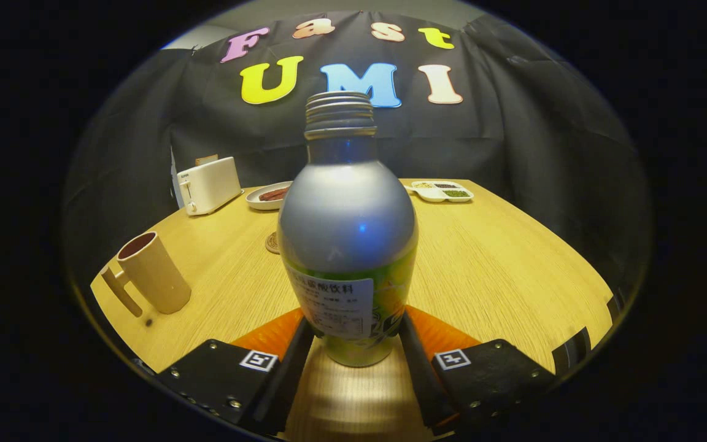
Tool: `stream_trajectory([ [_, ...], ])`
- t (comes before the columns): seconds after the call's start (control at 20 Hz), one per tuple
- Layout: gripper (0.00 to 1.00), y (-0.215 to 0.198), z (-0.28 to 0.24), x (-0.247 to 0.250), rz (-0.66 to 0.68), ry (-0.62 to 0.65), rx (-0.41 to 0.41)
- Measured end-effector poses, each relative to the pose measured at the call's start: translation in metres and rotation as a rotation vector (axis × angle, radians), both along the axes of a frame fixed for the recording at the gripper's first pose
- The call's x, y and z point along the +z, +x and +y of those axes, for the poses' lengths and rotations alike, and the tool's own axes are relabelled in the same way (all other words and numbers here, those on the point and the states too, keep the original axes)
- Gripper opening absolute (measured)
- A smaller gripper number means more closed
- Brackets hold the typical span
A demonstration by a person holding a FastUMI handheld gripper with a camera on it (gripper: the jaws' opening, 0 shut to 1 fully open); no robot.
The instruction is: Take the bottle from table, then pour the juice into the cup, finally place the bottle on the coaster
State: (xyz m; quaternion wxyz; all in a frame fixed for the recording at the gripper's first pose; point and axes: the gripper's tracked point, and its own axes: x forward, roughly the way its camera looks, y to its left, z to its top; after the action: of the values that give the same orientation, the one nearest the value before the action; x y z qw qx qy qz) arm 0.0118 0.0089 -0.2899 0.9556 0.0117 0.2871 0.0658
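Note:
A silver metal bottle point(347, 227) with an uncapped threaded neck and a green-yellow label stands upright between my fingers. My gripper point(356, 334) is shut on the bottle's lower body, one finger pressing each side. I cannot tell whether the base touches the wooden table point(513, 270) or hangs just above it. A beige cup point(152, 273) with a handle stands upright to the left, beyond the left finger. A small round brown coaster point(272, 243) lies behind the bottle on its left, mostly hidden by it.
At the table's far side stand a white toaster point(208, 184), an oval plate point(269, 195) with something dark on it, and a white divided tray point(442, 191) with small foods. Black cloth walls in the booth behind the table.

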Motion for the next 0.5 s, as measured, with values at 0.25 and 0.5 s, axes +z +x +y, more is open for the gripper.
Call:
stream_trajectory([
  [0.25,0.72,0.000,0.007,0.007,0.013,-0.037,0.042],
  [0.5,0.72,0.006,0.015,0.021,0.003,-0.120,0.107],
])
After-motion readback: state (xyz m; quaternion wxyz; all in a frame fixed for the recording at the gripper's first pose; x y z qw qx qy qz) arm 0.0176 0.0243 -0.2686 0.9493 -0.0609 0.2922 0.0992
